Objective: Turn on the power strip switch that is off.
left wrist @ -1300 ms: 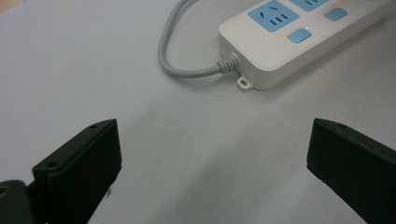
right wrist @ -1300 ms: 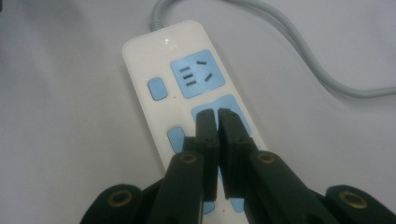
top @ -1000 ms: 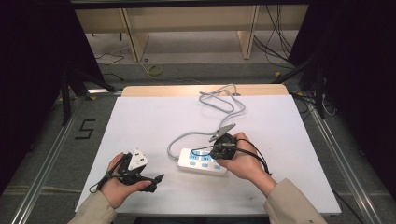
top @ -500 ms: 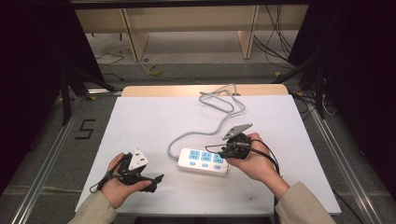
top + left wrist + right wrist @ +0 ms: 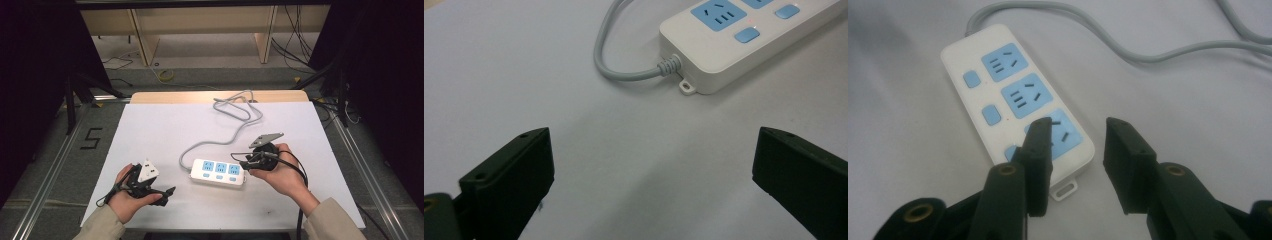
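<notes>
White rectangular plastic power strip with three blue socket faces and blue switch buttons (image 5: 218,172) lies flat near the middle of the white bench (image 5: 165,125), toward the near edge. Its grey round cable (image 5: 235,112) leaves the strip's left end, curves away and bunches in loops at the far edge.

Right gripper (image 5: 1075,150): fingers part-open, a narrow gap, nothing between them. Tips hang just beside the strip's right end, the one with the small mounting tab; one finger overlaps the end socket in the right gripper view. Cannot tell whether it touches the casing.

Left gripper (image 5: 142,182): at the near left, well apart from the strip. Fingers spread wide, empty, aimed toward the cable end.

Judgement: the step looks like taking hold of the strip at its right end. To do it well:
- The gap looks too narrow for the casing's width; widen first.
- Straddle the casing across its width, fingers on the plain side walls, clear of sockets and switches.
- Close slowly; smooth plastic may skid on the bench.
- The left gripper could steady the cable end if the strip swings.
</notes>
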`<state>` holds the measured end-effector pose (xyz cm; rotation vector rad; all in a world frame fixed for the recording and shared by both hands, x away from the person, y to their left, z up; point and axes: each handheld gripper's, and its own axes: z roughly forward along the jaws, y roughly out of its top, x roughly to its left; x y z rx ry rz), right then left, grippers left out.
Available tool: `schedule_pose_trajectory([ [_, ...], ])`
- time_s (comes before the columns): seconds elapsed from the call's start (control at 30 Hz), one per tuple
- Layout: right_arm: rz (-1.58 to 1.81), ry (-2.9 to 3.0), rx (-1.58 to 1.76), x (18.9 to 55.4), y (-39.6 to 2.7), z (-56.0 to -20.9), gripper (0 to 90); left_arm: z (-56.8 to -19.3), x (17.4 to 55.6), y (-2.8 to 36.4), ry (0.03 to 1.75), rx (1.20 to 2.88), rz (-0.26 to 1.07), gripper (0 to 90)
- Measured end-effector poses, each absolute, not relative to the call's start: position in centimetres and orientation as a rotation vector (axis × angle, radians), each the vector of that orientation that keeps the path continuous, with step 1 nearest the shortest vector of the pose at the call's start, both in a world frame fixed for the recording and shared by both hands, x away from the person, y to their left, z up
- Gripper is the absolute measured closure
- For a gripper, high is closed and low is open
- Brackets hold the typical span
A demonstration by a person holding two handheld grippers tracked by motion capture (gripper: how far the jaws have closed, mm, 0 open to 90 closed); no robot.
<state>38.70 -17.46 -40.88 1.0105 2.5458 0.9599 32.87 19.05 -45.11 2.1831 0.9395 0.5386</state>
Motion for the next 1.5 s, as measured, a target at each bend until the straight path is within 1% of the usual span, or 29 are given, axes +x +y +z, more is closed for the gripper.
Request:
schedule_pose_trajectory([
  [0.33, 1.01, 2.488, 1.055, 38.4, -19.3, -40.9, 53.8, -45.2, 32.9, 19.1, 0.941, 2.183, 0.533, 2.8],
  [0.53, 1.028, 2.446, 1.081, 37.9, -21.2, -41.3, 47.8, -45.2, 32.9, 19.1, 0.943, 2.182, 0.531, 2.8],
  [0.67, 1.04, 2.435, 1.091, 37.6, -21.9, -41.5, 45.9, -45.2, 32.9, 19.1, 0.943, 2.183, 0.53, 2.8],
  [0.97, 1.073, 2.389, 1.135, 36.8, -23.9, -42.4, 38.2, -45.2, 32.9, 19.1, 0.944, 2.184, 0.53, 2.9],
  [1.3, 1.109, 2.321, 1.174, 35.6, -25.7, -43.3, 35.7, -45.2, 32.8, 19.1, 0.946, 2.182, 0.529, 2.9],
  [1.5, 1.13, 2.301, 1.167, 35.1, -26.0, -43.7, 34.8, -45.2, 32.8, 19.2, 0.944, 2.182, 0.527, 2.9],
])
